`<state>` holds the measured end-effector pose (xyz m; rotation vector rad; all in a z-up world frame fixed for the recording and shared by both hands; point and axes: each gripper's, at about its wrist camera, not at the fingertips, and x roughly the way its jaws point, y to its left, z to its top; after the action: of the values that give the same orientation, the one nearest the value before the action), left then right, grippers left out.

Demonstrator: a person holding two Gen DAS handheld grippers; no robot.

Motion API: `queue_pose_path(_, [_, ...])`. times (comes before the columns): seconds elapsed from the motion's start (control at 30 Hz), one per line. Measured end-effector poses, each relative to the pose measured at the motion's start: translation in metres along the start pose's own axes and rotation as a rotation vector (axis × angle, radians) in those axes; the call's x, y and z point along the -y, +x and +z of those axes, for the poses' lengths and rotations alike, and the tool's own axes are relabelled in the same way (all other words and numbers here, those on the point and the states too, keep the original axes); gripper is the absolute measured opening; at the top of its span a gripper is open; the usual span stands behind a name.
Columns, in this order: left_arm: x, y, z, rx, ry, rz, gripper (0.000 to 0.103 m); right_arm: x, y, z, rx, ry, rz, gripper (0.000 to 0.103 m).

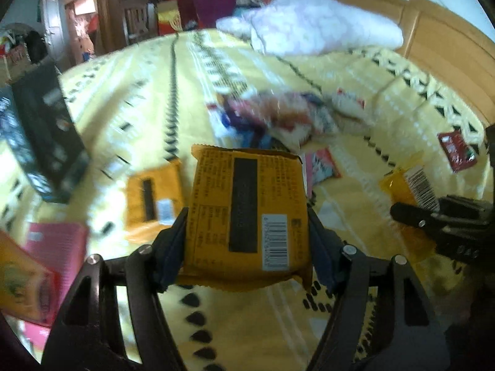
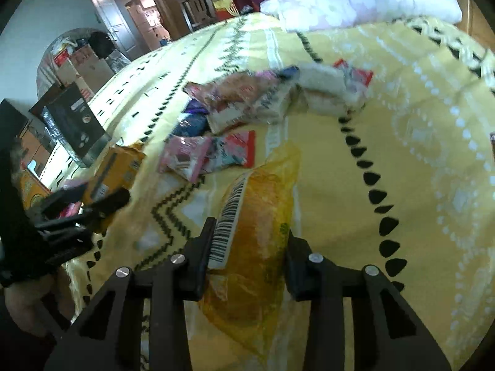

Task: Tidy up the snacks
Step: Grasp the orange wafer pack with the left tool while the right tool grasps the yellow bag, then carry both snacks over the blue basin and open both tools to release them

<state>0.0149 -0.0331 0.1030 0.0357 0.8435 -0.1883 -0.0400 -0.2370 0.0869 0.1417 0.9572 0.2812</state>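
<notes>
1. The orange snack pack (image 1: 247,213) shows its back: a black vertical band, small print too blurred to read, and a white barcode label at the lower right
2. The left gripper (image 1: 247,238) has its jaws closed against both sides of that pack, holding it above the yellow patterned blanket (image 1: 148,99)
3. The right gripper (image 2: 247,244) clamps a clear yellow bread bag (image 2: 260,232) with a barcode strip; no brand is legible
4. Only the left wrist view shows a second orange pack (image 1: 153,199) lying flat, a red sachet (image 1: 458,151) well apart to the right, and pink boxes (image 1: 58,247)
5. Both views show the blurred snack pile (image 2: 247,102), a dark box (image 1: 49,136) and a white pillow (image 1: 318,24)
</notes>
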Motion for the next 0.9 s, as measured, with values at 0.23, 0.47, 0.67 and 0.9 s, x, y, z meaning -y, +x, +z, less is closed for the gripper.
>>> queue_pose_path(0.23, [-0.019,-0.043,0.011,0.047,-0.015,0.060,0.070,-0.036,-0.028,0.011,0.061,-0.066,0.007,0.041])
queue_pose_path(0.47, [-0.039,-0.080,0.015,0.103,-0.035,0.089,0.070,-0.075,-0.050,0.027,0.109,-0.135,0.019,0.041])
queue_pose_path(0.67, [-0.066,-0.108,0.019,0.150,-0.071,0.130,0.070,-0.115,-0.065,0.048,0.147,-0.195,0.052,0.041])
queue_pose_path(0.9, [-0.105,-0.143,0.023,0.199,-0.120,0.189,0.070,-0.168,-0.078,0.076,0.185,-0.273,0.103,0.041])
